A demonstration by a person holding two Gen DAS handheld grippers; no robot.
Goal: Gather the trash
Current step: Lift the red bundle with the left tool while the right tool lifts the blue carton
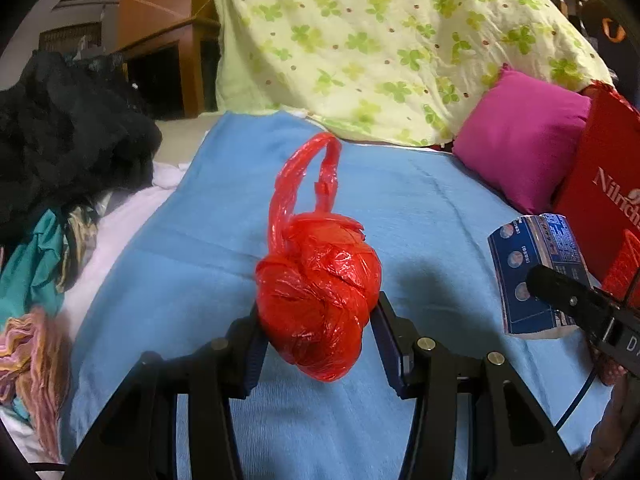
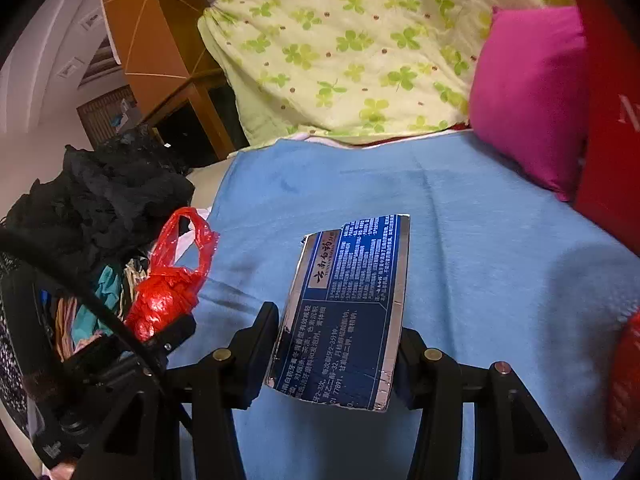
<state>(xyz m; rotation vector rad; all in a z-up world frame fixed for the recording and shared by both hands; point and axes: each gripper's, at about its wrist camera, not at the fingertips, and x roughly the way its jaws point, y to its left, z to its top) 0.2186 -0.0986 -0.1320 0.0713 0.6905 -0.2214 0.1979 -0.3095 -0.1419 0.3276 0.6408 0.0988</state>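
My left gripper is shut on a knotted red plastic bag, whose loop handles stand up above the blue blanket. The same red plastic bag shows at the left of the right wrist view, pinched in the left gripper. My right gripper is shut on a flattened blue carton with white print and silver edges, held over the blanket. That blue carton appears at the right edge of the left wrist view with a finger of the right gripper pressed on it.
A pile of dark and coloured clothes lies left of the blanket. A clover-print quilt is heaped at the back, with a magenta pillow and a red paper bag at the right. Wooden furniture stands behind.
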